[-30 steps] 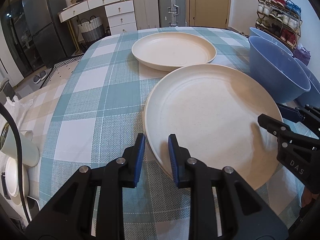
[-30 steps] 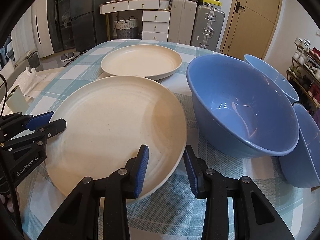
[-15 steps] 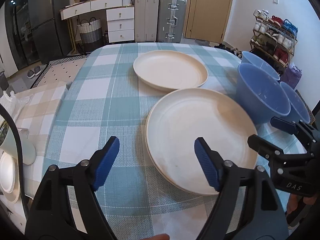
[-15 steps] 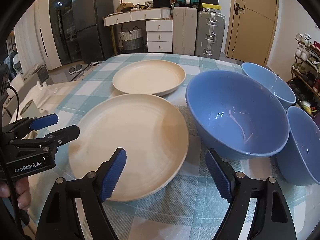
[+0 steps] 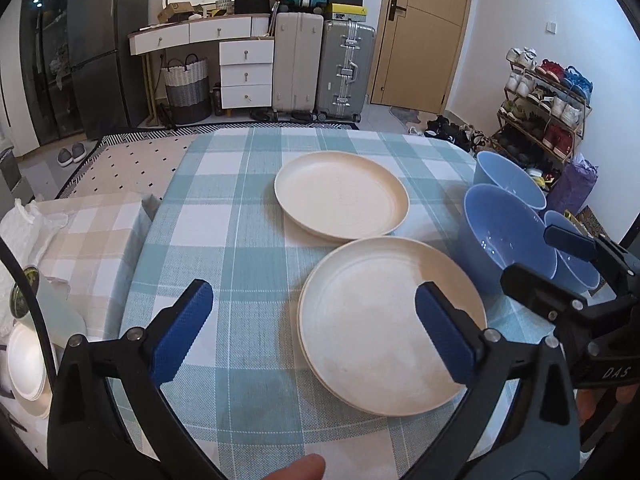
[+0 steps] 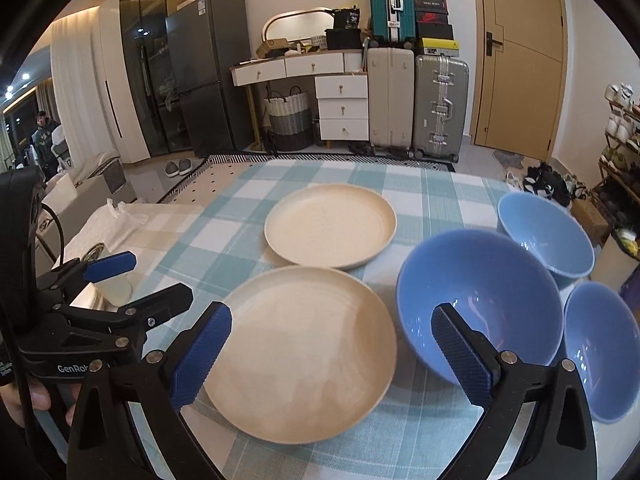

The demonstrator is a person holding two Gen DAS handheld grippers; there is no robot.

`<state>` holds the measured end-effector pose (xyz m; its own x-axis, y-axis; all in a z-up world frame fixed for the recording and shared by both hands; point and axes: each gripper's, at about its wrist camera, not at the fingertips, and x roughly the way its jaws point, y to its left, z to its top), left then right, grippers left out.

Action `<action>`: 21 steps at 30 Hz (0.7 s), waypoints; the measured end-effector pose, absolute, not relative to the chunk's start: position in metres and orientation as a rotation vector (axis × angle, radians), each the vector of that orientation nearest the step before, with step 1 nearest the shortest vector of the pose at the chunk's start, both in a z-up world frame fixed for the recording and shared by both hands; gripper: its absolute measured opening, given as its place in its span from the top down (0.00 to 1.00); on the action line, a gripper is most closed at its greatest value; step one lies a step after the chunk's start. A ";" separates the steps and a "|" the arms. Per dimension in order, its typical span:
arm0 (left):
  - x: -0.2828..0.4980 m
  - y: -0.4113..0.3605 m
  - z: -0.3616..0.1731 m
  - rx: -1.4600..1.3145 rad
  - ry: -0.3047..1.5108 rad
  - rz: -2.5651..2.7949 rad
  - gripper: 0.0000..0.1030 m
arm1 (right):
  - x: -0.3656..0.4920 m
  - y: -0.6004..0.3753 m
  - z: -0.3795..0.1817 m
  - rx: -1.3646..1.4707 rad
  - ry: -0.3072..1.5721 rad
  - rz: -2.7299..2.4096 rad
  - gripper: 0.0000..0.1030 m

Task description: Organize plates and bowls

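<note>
Both hand-held grippers, left and right, are opening wide, holding nothing, above the near plate; bowls are sitting just right of it. It's looking stiff, light, slick: best pinched at the rim.

On the checked tablecloth there were two round cream plates, a near one and a far one; in the left wrist view the near plate showed a doubled rim, so whether it was one plate or a stack could not be told. Three glossy blue bowls stood beside them: a large one, a far one and a near-right one. Two black grippers with blue pads showed.
</note>
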<state>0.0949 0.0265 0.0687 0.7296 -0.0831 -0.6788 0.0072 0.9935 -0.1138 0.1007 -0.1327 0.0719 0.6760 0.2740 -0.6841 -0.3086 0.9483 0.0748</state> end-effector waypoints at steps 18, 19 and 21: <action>0.123 0.052 0.131 -0.156 0.708 -0.041 0.02 | 0.148 -0.132 0.156 -0.072 0.686 0.335 0.01; 0.127 0.053 0.132 -0.157 0.708 -0.043 0.02 | 0.151 -0.133 0.159 -0.071 0.681 0.335 0.01; 0.133 0.054 0.136 -0.154 0.704 -0.037 0.02 | 0.157 -0.134 0.166 -0.068 0.675 0.337 0.01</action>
<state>0.1328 0.0542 0.1364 0.7621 -0.0856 -0.6418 -0.0181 0.9880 -0.1532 0.1575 -0.1344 0.1664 0.7284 0.2843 -0.6234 -0.3278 0.9436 0.0473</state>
